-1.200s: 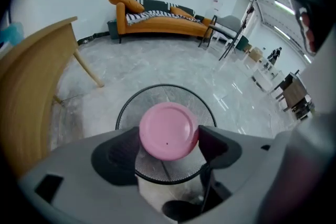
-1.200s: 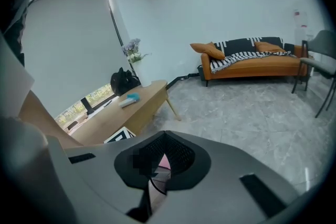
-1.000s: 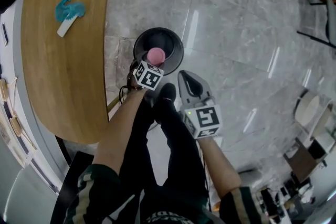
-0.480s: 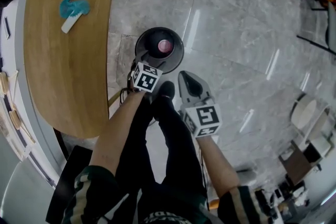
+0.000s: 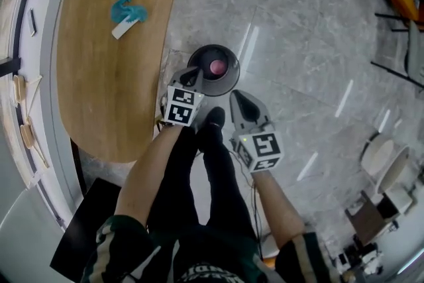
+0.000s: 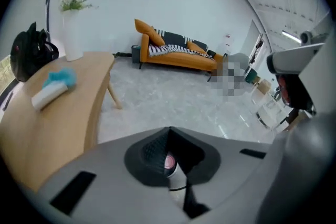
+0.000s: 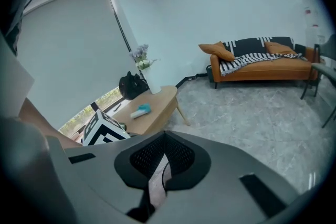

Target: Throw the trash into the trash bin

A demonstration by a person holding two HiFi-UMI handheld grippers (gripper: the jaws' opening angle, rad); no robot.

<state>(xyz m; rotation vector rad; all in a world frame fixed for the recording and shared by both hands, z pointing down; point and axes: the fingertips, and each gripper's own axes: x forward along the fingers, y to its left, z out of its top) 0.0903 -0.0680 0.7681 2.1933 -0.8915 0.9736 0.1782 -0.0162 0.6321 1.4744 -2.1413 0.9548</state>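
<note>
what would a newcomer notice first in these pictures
The round black trash bin on the grey marble floor, with a pink object lying inside it, draws the eye first in the head view. Just below it, the left gripper and right gripper point down, both shut and empty, each with its marker cube. At the left, a teal and white item lies on the wooden table.

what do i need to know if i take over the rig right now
Left gripper: shut, empty, above the near edge of the trash bin.
Right gripper: shut, empty, over the floor to the right of the bin.
Done: a pink piece of trash lies inside the bin.
Left: a teal and white item lies on the wooden table, probably the next trash to pick up and drop in.
</note>
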